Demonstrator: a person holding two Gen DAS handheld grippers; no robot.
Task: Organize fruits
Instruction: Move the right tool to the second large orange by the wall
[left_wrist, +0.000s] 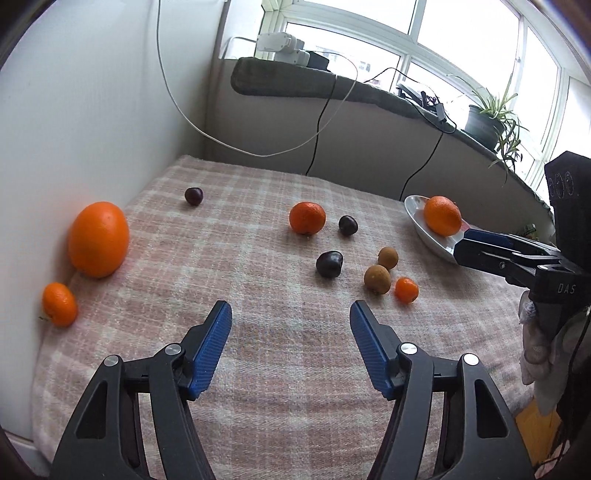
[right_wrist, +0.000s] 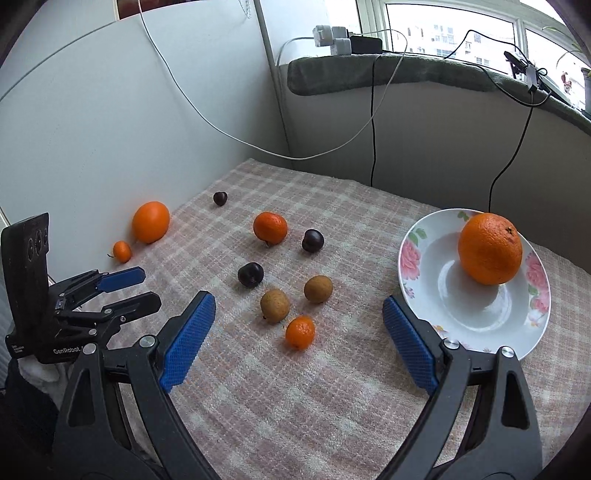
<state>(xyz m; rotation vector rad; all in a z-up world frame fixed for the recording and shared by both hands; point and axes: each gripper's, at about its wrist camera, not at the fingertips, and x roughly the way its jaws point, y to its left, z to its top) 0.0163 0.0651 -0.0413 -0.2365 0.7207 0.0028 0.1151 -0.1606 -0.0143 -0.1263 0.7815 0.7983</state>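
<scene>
A floral white plate at the right holds one big orange; both also show in the left wrist view, the plate and the orange. Loose on the plaid cloth: a big orange, a small mandarin, a tangerine, three dark plums, two brown longans and a tiny mandarin. My left gripper is open and empty above the cloth's near part. My right gripper is open and empty, with the tiny mandarin just beyond its fingers.
A white wall runs along the left edge of the cloth. White and black cables hang from the window sill at the back. A potted plant stands on the sill.
</scene>
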